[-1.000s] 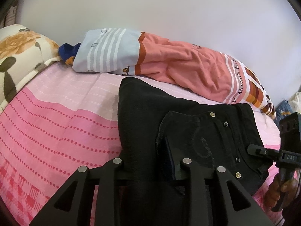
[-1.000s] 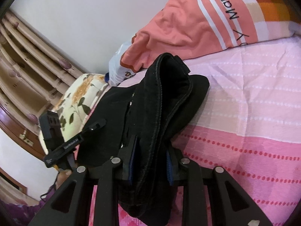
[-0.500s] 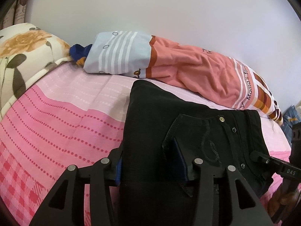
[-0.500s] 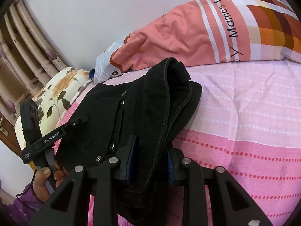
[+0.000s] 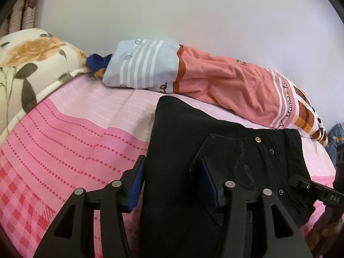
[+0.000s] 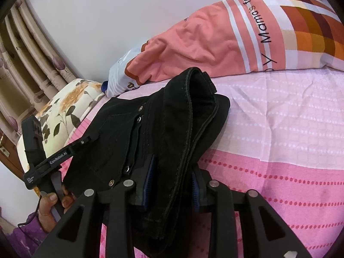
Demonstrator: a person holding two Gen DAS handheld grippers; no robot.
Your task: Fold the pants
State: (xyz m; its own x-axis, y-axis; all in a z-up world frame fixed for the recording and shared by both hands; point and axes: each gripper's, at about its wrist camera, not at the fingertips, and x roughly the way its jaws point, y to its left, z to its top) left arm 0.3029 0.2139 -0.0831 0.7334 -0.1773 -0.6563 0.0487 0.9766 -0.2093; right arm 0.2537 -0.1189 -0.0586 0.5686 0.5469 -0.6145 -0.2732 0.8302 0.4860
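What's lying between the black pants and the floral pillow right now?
Only bare pink bedsheet: the left wrist view shows nothing on it between the black pants and the floral pillow. The striped pillow lies further back, by the wall.

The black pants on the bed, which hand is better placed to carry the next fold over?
Probably right: the right gripper is clamped on the bunched pants, while the left gripper is opening, pads clear of the cloth.

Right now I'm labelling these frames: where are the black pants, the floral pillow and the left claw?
black pants (image 5: 189,133), left wrist view, flat upper panel.
floral pillow (image 5: 32,49), left wrist view, orange flower print.
left claw (image 5: 172,182), left wrist view, midway between its opening fingertips.
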